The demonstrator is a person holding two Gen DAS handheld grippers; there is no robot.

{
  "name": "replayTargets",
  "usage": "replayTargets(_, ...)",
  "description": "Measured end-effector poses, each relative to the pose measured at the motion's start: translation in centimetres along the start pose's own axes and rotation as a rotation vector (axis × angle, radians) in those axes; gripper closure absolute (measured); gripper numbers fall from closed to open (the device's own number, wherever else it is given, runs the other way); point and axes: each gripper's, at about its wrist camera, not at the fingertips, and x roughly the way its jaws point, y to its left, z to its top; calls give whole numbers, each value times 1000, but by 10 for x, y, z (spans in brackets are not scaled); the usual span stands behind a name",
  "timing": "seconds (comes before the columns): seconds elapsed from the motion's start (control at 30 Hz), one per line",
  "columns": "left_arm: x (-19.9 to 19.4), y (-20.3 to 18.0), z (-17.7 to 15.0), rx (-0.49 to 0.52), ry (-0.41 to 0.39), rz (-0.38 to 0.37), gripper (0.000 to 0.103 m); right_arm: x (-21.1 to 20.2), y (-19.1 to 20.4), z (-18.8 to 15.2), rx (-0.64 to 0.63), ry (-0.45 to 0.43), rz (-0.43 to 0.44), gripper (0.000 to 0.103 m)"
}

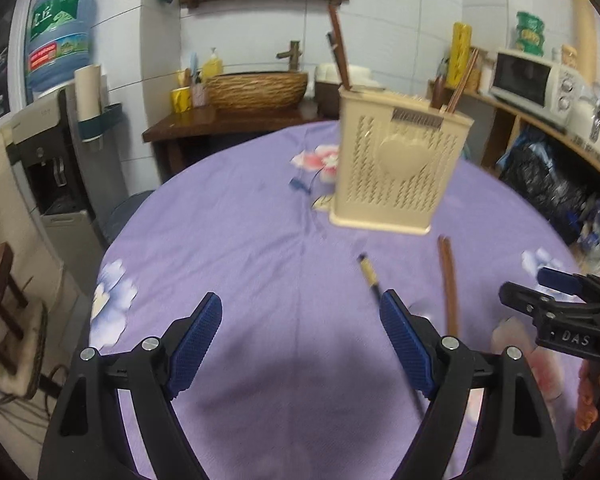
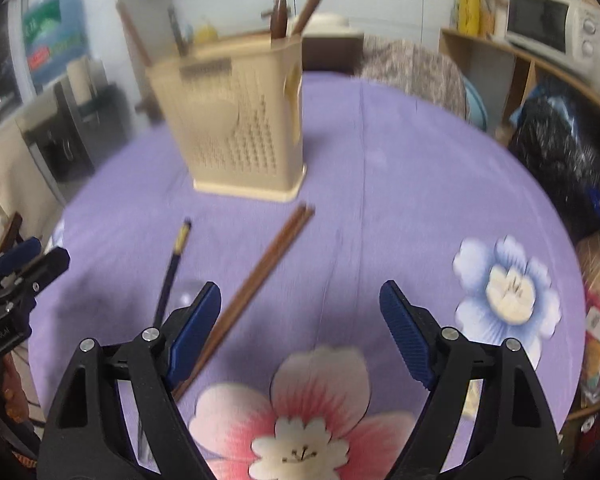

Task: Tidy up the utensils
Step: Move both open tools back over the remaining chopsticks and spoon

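Note:
A beige perforated utensil holder (image 1: pixel 396 168) stands on the purple tablecloth with brown chopsticks and dark handles sticking out; it also shows in the right wrist view (image 2: pixel 240 128). A pair of brown chopsticks (image 2: pixel 256 284) and a dark utensil with a yellow tip (image 2: pixel 172 268) lie on the cloth in front of it. They also show in the left wrist view: chopsticks (image 1: pixel 449 280), dark utensil (image 1: pixel 370 276). My left gripper (image 1: pixel 300 340) is open and empty above the cloth. My right gripper (image 2: pixel 300 336) is open and empty, its left finger just over the chopsticks' near end.
The round table (image 1: pixel 228 216) has a floral purple cloth. A water dispenser (image 1: pixel 56 128) stands left, a wooden sink counter (image 1: pixel 236 120) behind, a shelf with a microwave (image 1: pixel 528 80) right. A black bag (image 2: pixel 560 152) sits by the table's right edge.

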Motion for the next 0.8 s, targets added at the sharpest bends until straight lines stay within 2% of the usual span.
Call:
replayTargets(0.23,3,14,-17,-13,49,34,22,7,8,-29,-1,81,-11,21)
replayTargets(0.43,5,8,-17,-8,64,16,22,11,31,-28,-42,93,4,21)
replayTargets(0.8,6,4,-22,-7,76,-4,22,31,54,-21,-106,164,-30,21)
